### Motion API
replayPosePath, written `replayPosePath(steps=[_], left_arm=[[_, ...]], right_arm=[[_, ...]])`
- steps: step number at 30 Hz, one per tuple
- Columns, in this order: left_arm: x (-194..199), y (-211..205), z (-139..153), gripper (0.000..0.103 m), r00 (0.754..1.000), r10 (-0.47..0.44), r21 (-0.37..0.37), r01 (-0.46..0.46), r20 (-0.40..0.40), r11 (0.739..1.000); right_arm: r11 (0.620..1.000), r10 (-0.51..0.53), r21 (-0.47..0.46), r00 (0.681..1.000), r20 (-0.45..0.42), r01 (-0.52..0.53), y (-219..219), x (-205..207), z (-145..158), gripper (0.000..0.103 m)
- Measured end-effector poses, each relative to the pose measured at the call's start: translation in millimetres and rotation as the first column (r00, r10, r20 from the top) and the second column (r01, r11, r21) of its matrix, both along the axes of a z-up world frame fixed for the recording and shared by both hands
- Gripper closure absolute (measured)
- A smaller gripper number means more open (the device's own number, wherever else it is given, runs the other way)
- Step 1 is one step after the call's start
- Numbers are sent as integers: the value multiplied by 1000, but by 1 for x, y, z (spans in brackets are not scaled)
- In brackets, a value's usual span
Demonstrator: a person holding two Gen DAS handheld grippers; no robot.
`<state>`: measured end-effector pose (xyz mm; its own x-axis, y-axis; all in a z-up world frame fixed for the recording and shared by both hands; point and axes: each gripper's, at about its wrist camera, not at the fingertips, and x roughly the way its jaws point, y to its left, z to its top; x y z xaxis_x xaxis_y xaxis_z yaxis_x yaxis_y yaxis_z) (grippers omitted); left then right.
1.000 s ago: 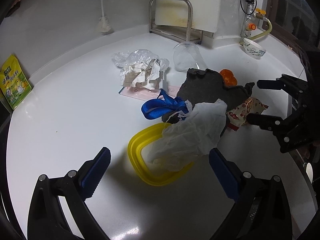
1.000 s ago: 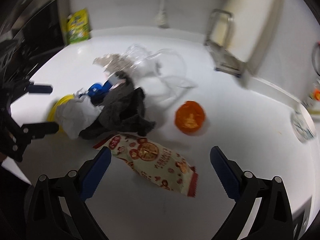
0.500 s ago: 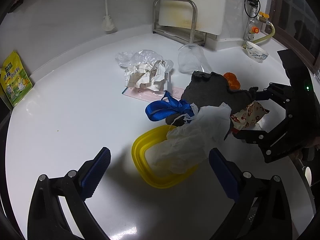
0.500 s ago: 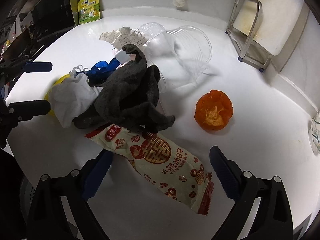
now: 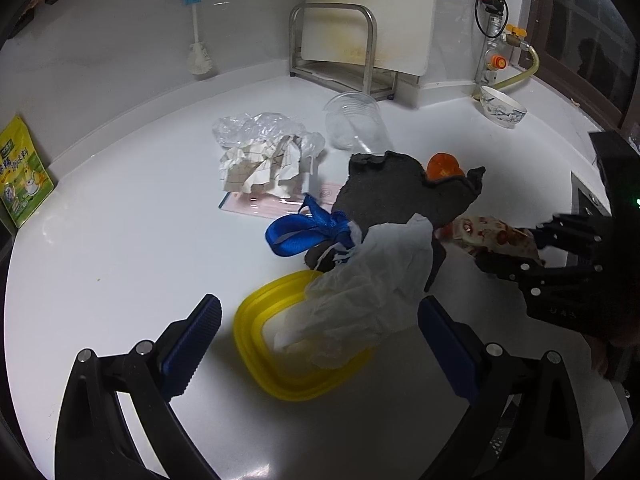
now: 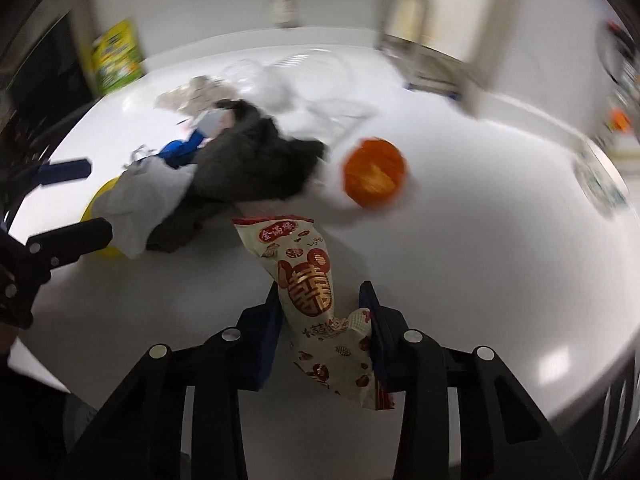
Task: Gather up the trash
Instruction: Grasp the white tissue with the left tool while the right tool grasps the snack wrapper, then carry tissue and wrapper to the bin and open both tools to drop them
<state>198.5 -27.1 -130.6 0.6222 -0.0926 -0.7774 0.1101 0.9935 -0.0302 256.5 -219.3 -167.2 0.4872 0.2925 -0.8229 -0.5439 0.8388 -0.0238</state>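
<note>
On the white countertop [image 5: 120, 240], the red-and-cream printed snack wrapper [image 6: 308, 280] is found gripped between the blue pads of the right gripper [image 6: 320, 320], whose jaws have just been closing and are now clenched on its lower half. The left gripper [image 5: 320, 328] hangs with jaws spread wide above the yellow plastic lid [image 5: 280, 360] and white crumpled glove [image 5: 368, 288], holding nothing. A straight lift is advised, so the grey cloth [image 6: 256, 156] just beside is not dragged; the crinkly film may slip.

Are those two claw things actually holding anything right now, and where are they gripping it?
The right gripper has just closed on the red-and-cream printed snack wrapper, near its lower end. The left gripper holds nothing.
</note>
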Motion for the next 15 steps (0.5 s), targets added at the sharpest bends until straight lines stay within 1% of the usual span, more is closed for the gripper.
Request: replayPosePath(steps=[4,6,8,9,10,11,12,13,15], left_arm=[[4,-10,-2,8,999,-30,15,30,13,999],[3,-16,-2,18,998,-50,25,50,29,998],[3,-20,-5,39,998,-65,38,64,20,997],[3,-21,-6,45,998,-67,42,66,15,997],[2,-22,-7,54,998,-68,43,68,10,997],[1,-22,-8,61,997,-71,36,70,9,997],[0,-22,-7,65,997,-72,32,72,12,997],[0,-23,-7,73,997,-74,32,74,14,997],[-1,-24,-6,77,996,-83,35,83,14,996]], right_arm=[[994,-101,37,995,-1,101,-13,-15,-2,67],[989,-140,53,990,-7,140,-16,-20,-2,67],[982,-178,66,984,-5,178,-19,-26,-3,67],[978,-195,78,981,-7,195,-20,-29,-3,67],[975,-205,89,979,-10,205,-20,-30,-3,67],[970,-221,103,975,-15,222,-21,-33,-3,67],[965,-236,116,971,-20,237,-23,-35,-3,67],[961,-246,122,969,-22,247,-24,-37,-3,67],[952,-271,136,962,-31,273,-25,-42,-2,67]])
